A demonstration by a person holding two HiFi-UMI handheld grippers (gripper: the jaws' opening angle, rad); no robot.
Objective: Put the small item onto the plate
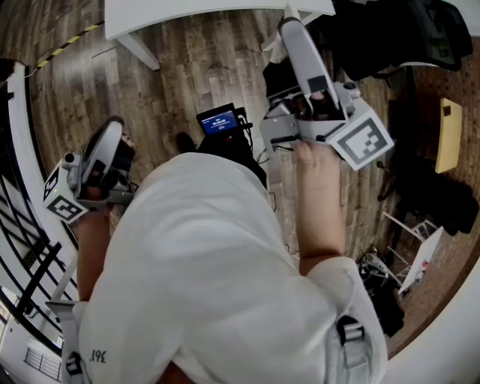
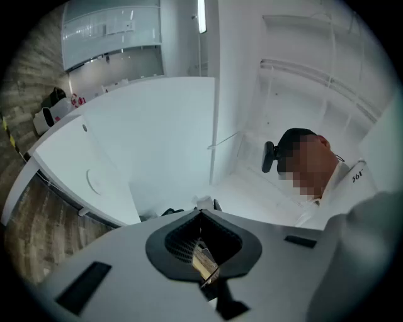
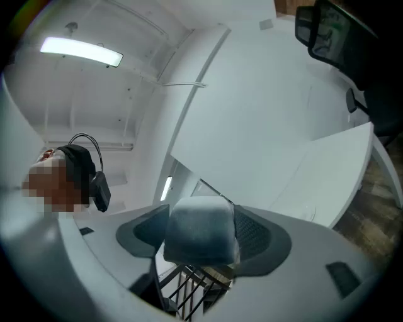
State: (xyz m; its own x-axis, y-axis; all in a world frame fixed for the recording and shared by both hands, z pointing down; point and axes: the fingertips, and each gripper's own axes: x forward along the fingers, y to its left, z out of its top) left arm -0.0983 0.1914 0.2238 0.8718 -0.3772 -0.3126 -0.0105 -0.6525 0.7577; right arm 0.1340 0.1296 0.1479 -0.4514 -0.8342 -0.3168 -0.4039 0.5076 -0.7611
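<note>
1. Between the ribbed dark pads of the R claw (image 3: 201, 210) sits the small item (image 3: 198, 238). It's a pale grey, round-edged block, clamped on both flanks, its top bulging clear of the pads.
2. L claw (image 2: 201, 220) carries nothing. Its jaws are drawn together, w/ only a thin wood-toned sliver showing thru the gap.
3. Head view has the person in a white shirt (image 1: 217, 285) over a plank floor (image 1: 187, 82), one claw either side of the body. The white bench (image 1: 195, 11) runs along the frame's top edge.
4. No plate shows clearly in any view. A faint ring (image 2: 94, 182) on the bench top can't be identified.
5. Handling, as a judgement: the block looks soft & light, prob. foam or sponge-like, w/ matte faces unlikely to slip. Breakage risk seems low. The likelier trouble is squashing it, or it springing away on release.
6. Best hold looks like the present one, across the mid-flanks w/ pads square to the sides & only modest squeeze. It should be let go low over the plate so it doesn't bounce or roll off.
</note>
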